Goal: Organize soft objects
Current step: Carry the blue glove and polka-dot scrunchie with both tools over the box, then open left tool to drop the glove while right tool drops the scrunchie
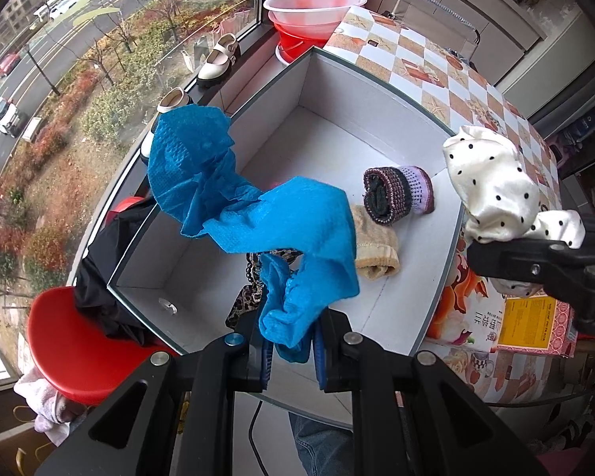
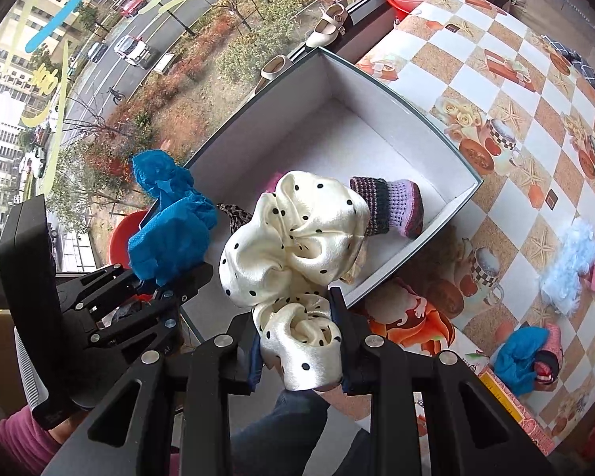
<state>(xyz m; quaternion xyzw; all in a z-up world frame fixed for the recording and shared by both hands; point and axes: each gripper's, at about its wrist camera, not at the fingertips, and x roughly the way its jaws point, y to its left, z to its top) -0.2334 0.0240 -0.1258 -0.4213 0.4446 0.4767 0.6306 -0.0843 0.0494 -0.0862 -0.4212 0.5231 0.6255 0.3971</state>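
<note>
The left claw [image 1: 291, 347] pinches a blue cloth [image 1: 250, 214] that trails up and away over the box [image 1: 377, 91], hiding a leopard-print item. The right claw [image 2: 297, 351] grips a dotted scrunchie [image 2: 293, 234].

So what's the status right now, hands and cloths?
Left gripper shut on blue cloth. Right gripper shut on polka-dot scrunchie. Both held above white box; rolled socks already inside.

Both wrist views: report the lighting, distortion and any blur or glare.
Left wrist view: soft daylight from the window, strong fisheye curving of the white box, dark vignette corners, blue cloth sharp in the left gripper. Right wrist view: same bending, mild sheen on the polka-dot scrunchie in the right gripper, painted marks on the window glass look soft; no harsh glare.
</note>
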